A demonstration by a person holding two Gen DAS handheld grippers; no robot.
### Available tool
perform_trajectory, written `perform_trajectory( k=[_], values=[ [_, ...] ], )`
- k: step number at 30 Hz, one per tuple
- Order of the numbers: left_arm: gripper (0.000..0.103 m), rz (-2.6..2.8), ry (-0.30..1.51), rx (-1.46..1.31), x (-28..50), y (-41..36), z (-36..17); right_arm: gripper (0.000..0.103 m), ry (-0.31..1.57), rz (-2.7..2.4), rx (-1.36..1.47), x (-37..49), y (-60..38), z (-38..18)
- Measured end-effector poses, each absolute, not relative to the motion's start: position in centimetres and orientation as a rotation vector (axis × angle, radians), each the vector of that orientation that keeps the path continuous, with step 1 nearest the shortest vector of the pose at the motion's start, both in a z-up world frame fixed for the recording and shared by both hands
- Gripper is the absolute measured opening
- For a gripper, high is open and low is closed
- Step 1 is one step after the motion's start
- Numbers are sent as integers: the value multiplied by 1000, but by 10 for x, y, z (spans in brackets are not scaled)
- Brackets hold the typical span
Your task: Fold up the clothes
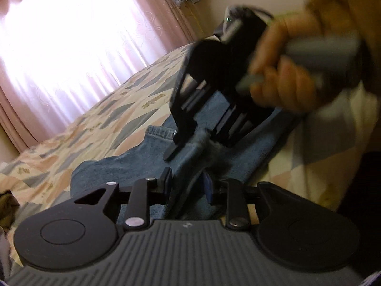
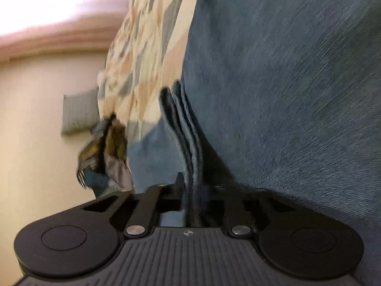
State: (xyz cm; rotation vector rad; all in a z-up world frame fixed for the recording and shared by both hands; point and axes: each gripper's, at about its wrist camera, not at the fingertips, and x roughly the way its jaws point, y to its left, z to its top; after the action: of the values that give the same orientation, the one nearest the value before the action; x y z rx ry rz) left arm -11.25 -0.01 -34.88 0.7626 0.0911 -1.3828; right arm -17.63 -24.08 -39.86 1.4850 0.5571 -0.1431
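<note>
A blue denim garment [image 1: 133, 169] lies on a bed with a patterned quilt [image 1: 114, 109]. My left gripper [image 1: 188, 186] is shut on a fold of the denim close to the camera. In the left wrist view my right gripper [image 1: 190, 143], held by a hand [image 1: 285, 76], points down and pinches the same denim just beyond the left one. In the right wrist view my right gripper [image 2: 190, 190] is shut on several stacked denim edges [image 2: 188, 128], with the wide denim panel [image 2: 285, 83] filling the right side. The image is blurred.
A bright window with pink curtains [image 1: 71, 47] lies beyond the bed. A pile of other clothes [image 2: 107, 147] sits at the quilt's edge [image 2: 147, 35], next to a grey striped pillow [image 2: 78, 112]. A cream wall [image 2: 35, 143] is behind.
</note>
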Motion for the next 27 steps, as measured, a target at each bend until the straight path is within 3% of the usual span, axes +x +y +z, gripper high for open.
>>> perform_trajectory(
  k=[6,13,18,23,26,27],
  values=[
    [28,-1368,218,546,-75,17,-290,11,456,-206,1185,-207,-236,-346],
    [28,-1426,415,371,-49,-39,-267,10,343,-422,984,-330,-275,-286],
    [27,-1525,564,460,-74,-101,-301,10,383,-635,997,-418,-309,-308],
    [31,-1513,540,580,-106,-125,-323,11,347,-615,1175,-459,-326,-362],
    [32,-1507,552,579,-105,-122,-322,27,277,-511,1246,-462,-334,-371],
    [32,-1503,558,576,-103,-122,-321,38,284,-487,1262,-458,-337,-374]
  ],
)
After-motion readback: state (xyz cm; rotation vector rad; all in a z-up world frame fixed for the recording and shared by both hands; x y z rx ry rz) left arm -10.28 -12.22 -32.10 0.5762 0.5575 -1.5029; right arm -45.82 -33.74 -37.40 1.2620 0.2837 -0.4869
